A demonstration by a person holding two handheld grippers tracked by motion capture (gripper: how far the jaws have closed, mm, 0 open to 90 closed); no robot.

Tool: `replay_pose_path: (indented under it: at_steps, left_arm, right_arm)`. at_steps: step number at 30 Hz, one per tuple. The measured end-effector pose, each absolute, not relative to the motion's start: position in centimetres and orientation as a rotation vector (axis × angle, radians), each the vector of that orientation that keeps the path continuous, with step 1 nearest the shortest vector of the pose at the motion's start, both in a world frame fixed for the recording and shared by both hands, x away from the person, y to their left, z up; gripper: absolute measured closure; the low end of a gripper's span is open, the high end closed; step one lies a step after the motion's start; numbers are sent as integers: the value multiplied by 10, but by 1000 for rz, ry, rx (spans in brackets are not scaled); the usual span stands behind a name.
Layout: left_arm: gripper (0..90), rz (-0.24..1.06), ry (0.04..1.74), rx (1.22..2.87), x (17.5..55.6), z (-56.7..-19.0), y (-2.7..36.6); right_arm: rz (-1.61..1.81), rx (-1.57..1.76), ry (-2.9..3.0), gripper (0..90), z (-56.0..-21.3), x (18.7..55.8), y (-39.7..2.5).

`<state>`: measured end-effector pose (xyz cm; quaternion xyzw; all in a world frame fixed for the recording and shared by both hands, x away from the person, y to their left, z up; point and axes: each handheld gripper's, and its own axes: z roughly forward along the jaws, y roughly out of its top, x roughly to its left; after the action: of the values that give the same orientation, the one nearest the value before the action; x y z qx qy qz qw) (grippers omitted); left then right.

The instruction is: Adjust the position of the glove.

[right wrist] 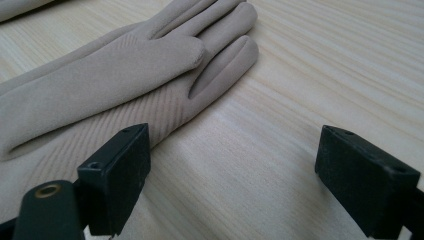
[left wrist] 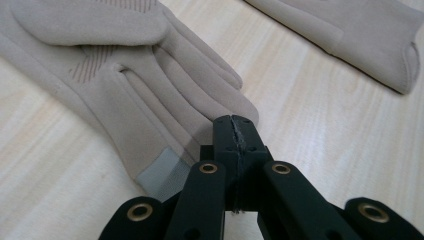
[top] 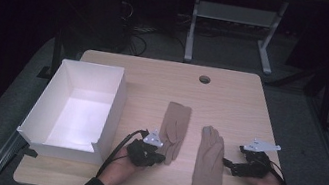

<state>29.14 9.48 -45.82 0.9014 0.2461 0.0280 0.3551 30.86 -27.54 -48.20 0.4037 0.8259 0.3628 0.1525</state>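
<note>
Two forearms in dark checked sleeves come in from the bottom of the high view, and each hand holds black tongs above a light wooden desk (top: 233,91).

On the person's left side, the left tongs (top: 160,157) sit at the lower end of the left beige fabric glove (top: 175,127). In the left gripper view these tongs (left wrist: 233,121) are pressed together — the two black jaws meet with no gap, and I see no cloth between them. Their tips sit just at the fingertips of this glove (left wrist: 125,80), which lies flat with its thumb folded over the palm and a small grey patch on one finger. If the tips touch the fabric, I cannot tell.

On the other side, the right tongs (top: 228,165) are beside the right edge of the right beige fabric glove (top: 209,163), which lies flat with its fingers pointing away from the person. In the right gripper view the tongs (right wrist: 235,170) stand wide apart and hold nothing — one jaw is over the ribbed edge of the glove (right wrist: 110,85), the other over bare wood.

The two gloves lie near each other in the middle of the desk, apart and not touching. An open white rectangular box (top: 115,99) stands at the left side of the desk.
</note>
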Motion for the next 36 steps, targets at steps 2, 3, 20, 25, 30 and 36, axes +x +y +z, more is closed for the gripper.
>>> replay_pose_path:
  at_steps: [2, 3, 20, 25, 30, 36]
  left_arm:
    - [897, 78, 639, 2327, 290, -456, 95]
    - [897, 80, 644, 2313, 290, -455, 95]
    - [897, 269, 785, 2244, 371, -437, 83]
    - [897, 292, 817, 2253, 402, -444, 69]
    - [897, 309, 846, 2261, 423, -452, 58]
    - [897, 310, 862, 2292, 429, -461, 57]
  right_arm:
    - [1043, 1159, 2369, 141, -482, 309, -275]
    - [1041, 1159, 2369, 141, -482, 309, -275]
    - [1041, 1163, 2367, 141, -482, 309, -275]
    - [1042, 1159, 2367, 141, -482, 309, -275]
    - [1042, 1160, 2368, 141, -482, 309, -275]
    - [1043, 1161, 2367, 141, -482, 309, -275]
